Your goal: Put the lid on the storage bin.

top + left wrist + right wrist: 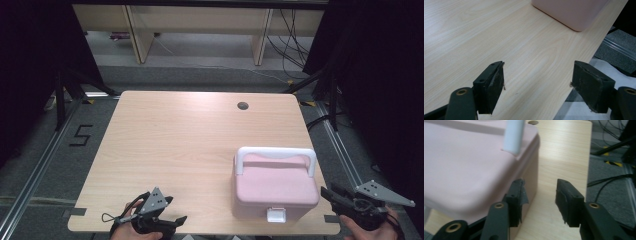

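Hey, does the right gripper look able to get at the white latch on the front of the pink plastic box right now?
Probably yes. The right gripper, jaws open, sits beside the pink plastic box at its right side, and the white latch on the near face has bare wooden table around it, with nothing blocking.

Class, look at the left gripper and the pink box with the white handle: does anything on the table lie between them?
Nothing visible does. Only bare light wooden table lies between the open left gripper and the pink plastic box with a white handle, as the left gripper view confirms.
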{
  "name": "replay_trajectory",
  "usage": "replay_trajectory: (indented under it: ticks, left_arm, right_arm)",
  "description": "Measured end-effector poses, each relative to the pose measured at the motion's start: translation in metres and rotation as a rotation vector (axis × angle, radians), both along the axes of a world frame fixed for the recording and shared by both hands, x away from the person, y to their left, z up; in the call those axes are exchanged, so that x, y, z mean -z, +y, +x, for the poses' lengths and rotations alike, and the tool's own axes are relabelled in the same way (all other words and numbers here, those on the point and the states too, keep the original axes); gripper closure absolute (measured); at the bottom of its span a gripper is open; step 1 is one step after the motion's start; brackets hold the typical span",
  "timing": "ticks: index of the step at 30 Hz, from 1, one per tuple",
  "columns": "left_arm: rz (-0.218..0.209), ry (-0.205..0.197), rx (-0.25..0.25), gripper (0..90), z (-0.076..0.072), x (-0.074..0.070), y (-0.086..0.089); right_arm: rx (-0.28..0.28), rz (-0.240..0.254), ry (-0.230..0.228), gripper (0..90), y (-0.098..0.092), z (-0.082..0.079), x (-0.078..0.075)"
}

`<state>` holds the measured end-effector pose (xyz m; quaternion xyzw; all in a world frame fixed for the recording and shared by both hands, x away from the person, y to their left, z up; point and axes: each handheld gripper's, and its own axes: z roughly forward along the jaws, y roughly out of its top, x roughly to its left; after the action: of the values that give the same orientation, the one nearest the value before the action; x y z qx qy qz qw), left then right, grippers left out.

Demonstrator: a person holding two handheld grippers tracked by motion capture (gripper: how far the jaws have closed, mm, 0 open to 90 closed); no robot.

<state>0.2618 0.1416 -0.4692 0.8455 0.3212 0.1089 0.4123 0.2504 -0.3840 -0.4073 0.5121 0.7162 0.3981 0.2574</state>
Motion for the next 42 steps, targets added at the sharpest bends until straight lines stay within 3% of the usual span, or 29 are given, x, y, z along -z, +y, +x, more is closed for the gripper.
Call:
replay_trajectory:
  ticks: [2,3,4,9,10,13,14,20,21,23,24,26,27,28,30,33,34,36,37,38,42]
  left_arm:
    - [-0.002,0.003,-0.002,25.1,-0.001,0.0,0.001]
    - [-0.01,0.005,-0.002,25.1,-0.001,0.001,0.001]
    - [-0.008,0.003,-0.004,25.1,-0.001,0.001,0.002]
    - [-0.011,-0.01,-0.014,24.6,-0.003,0.003,0.005]
    - [0.008,-0.014,-0.017,24.5,-0.004,0.002,0.007]
    - [-0.002,-0.027,-0.015,23.8,-0.005,0.004,0.009]
    - [-0.003,-0.032,-0.025,23.5,-0.006,0.004,0.009]
    - [-0.001,-0.045,-0.04,22.2,-0.011,0.01,0.012]
    - [0.028,-0.05,-0.029,21.8,-0.011,0.01,0.015]
    - [0.004,-0.05,-0.042,18.3,-0.014,0.011,0.014]
    - [0.024,-0.061,-0.039,18.3,-0.014,0.01,0.016]
    - [0.004,-0.064,-0.047,17.0,-0.017,0.01,0.016]
    - [0.015,-0.078,-0.032,17.0,-0.017,0.009,0.018]
    - [-0.005,-0.076,-0.04,16.7,-0.019,0.009,0.016]
    - [-0.018,-0.085,-0.046,16.4,-0.021,0.01,0.015]
    - [0.031,-0.094,-0.015,16.0,-0.02,0.008,0.019]
    - [-0.003,-0.093,-0.033,16.0,-0.021,0.01,0.017]
    - [-0.003,-0.087,-0.032,16.0,-0.021,0.011,0.017]
    - [-0.007,-0.089,-0.038,16.0,-0.022,0.012,0.016]
    - [0.036,-0.097,-0.019,16.0,-0.02,0.011,0.018]
    - [0.04,-0.096,-0.015,16.1,-0.021,0.011,0.017]
  right_arm:
    - [0.021,0.008,0.008,50.9,-0.003,0.0,0.004]
    - [0.038,0.038,0.027,48.5,-0.003,0.0,0.007]
    - [0.038,0.016,0.016,46.2,-0.006,0.0,0.011]
    - [0.065,0.007,0.02,37.0,-0.01,-0.001,0.023]
    - [0.073,0.013,0.03,35.7,-0.009,-0.001,0.025]
    - [0.091,0.035,0.042,32.1,-0.007,-0.006,0.029]
    - [0.087,0.009,0.029,31.0,-0.008,-0.006,0.031]
    - [0.074,-0.03,0.051,27.3,-0.001,-0.012,0.044]
    - [0.071,-0.03,0.06,27.2,0.001,-0.014,0.046]
    - [0.067,-0.003,0.092,27.0,0.007,-0.02,0.056]
    - [0.067,-0.003,0.092,27.0,0.007,-0.02,0.056]
    - [0.061,-0.004,0.107,26.6,0.007,-0.022,0.061]
    - [0.049,-0.011,0.099,26.5,0.006,-0.023,0.063]
    - [0.066,0.002,0.12,26.2,0.007,-0.025,0.064]
    - [0.057,-0.008,0.115,25.6,0.006,-0.027,0.068]
    - [0.059,-0.014,0.118,24.6,0.005,-0.032,0.07]
    - [0.059,-0.014,0.118,24.6,0.005,-0.032,0.07]
    - [0.068,-0.006,0.131,24.2,0.006,-0.034,0.071]
    - [0.044,-0.047,0.104,23.9,0.002,-0.033,0.072]
    - [0.044,-0.047,0.104,23.9,0.002,-0.033,0.072]
    - [0.059,-0.02,0.135,22.7,0.004,-0.036,0.075]
